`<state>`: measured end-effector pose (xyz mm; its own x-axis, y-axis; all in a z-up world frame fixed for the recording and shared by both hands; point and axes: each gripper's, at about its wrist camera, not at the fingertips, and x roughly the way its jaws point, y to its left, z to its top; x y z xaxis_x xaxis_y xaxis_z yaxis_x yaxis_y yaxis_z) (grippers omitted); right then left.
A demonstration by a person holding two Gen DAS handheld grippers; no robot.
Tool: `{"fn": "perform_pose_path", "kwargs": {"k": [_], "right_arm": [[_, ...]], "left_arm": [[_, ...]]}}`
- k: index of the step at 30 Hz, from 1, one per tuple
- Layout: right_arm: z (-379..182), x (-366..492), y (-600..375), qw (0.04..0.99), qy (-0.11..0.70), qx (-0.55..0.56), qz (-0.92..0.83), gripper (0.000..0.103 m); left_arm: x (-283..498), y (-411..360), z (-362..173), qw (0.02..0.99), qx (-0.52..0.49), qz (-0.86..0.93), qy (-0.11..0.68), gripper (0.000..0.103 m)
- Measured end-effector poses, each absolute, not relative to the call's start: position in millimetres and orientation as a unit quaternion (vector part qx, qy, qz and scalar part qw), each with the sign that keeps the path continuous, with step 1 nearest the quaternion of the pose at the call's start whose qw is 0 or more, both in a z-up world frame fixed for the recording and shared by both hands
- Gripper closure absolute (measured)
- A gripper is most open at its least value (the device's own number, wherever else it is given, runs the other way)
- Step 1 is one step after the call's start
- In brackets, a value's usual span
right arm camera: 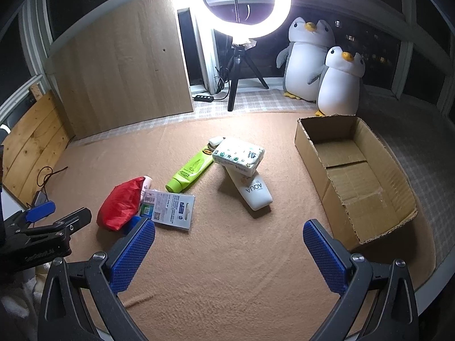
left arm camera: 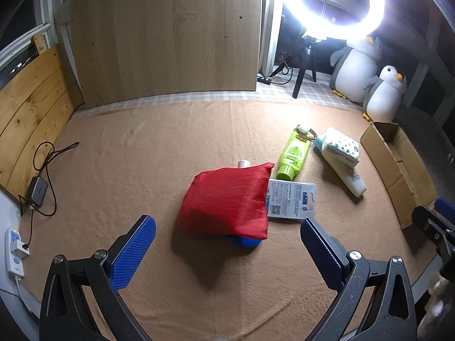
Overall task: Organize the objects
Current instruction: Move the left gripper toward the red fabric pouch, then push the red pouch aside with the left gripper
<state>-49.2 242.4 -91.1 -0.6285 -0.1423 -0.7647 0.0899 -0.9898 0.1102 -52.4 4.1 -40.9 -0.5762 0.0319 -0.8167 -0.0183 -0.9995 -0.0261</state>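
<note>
We hold our left gripper [left arm camera: 227, 241] and right gripper [right arm camera: 229, 241] wide apart, gripping nothing; left of the cardboard box [right arm camera: 355, 176] lie a red pouch [left arm camera: 227, 201] and a green tube [right arm camera: 189, 172].

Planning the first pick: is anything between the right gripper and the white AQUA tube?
Nothing visible. Bare blanket lies between the open right gripper and the AQUA tube; a tissue pack rests on the tube's far end.

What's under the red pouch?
A blue object pokes out beneath the red pouch at its near edge, and a pale bottle cap shows behind it. The printed card slips under its side. Anything more is covered.
</note>
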Motion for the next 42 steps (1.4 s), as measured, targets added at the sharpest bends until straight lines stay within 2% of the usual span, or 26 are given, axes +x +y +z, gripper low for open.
{"fn": "perform_pose_path", "kwargs": {"k": [5,17,22,42], "right_arm": [[-93.0,-49.7,242.1,0.062,-0.031,0.43,-0.9,0.0],[-97.8,-49.2,253.5,0.049,-0.045,0.439,-0.896,0.0],[-100.0,-48.2,259.1,0.043,-0.051,0.443,-0.894,0.0],[-104.9,-48.2,252.9,0.047,-0.047,0.453,-0.889,0.0]], "left_arm": [[-65.2,3.5,-53.6,0.006,-0.466,0.885,0.005,0.0],[-101.9,42.4,-96.9,0.0,-0.48,0.871,0.1,0.0],[-118.1,41.8,-116.7,-0.018,-0.491,0.863,0.117,0.0],[-153.8,-61.8,-148.7,-0.122,-0.513,0.847,0.068,0.0]]}}
